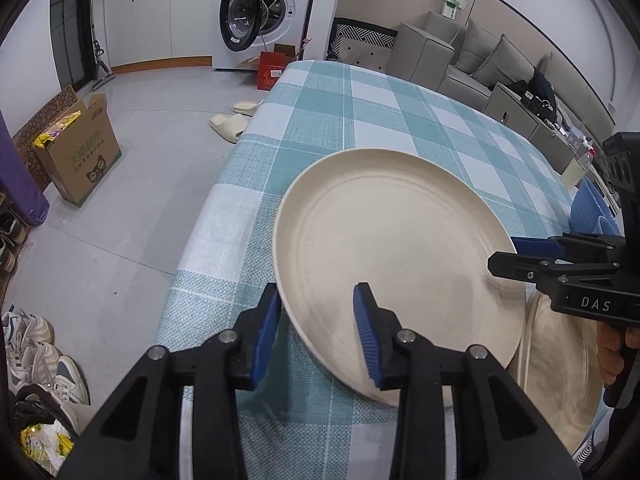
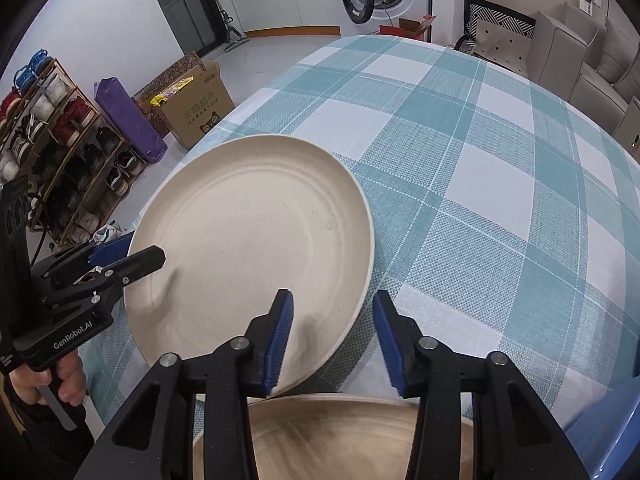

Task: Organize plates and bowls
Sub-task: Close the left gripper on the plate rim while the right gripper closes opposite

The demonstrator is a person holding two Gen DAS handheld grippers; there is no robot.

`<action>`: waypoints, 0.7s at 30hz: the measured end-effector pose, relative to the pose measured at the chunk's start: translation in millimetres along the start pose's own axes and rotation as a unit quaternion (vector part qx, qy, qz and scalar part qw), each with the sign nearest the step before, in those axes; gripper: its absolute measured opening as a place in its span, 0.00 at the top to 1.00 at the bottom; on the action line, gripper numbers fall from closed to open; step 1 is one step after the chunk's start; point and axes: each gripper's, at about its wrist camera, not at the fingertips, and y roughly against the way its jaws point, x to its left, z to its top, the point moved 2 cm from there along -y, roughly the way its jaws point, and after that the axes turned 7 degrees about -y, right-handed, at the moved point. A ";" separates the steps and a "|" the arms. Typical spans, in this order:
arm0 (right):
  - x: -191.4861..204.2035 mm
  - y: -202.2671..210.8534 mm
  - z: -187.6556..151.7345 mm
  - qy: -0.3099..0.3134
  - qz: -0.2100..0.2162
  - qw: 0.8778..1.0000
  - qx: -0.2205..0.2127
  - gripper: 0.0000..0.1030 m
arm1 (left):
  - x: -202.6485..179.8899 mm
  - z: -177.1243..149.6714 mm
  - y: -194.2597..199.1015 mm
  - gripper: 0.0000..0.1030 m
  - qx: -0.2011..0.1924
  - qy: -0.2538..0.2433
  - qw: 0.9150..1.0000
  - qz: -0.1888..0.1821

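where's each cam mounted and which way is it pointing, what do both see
Left wrist: sits on the left gripper, looking down along its blue-padded fingers at the cream plate on the checked tablecloth; the right gripper and hand enter from the right edge.
Right wrist: sits on the right gripper, looking down at the same plate; the left gripper and its hand show at left.
Shared: plate straddled at opposite rims, a second plate beneath, washing machine, cardboard box, sofa.
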 end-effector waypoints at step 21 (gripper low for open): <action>0.4 0.0 -2.7 0.009 -0.028 1.000 -0.011 0.77 | -0.8 0.9 2.2 0.76 -0.008 -0.007 1.000 0.015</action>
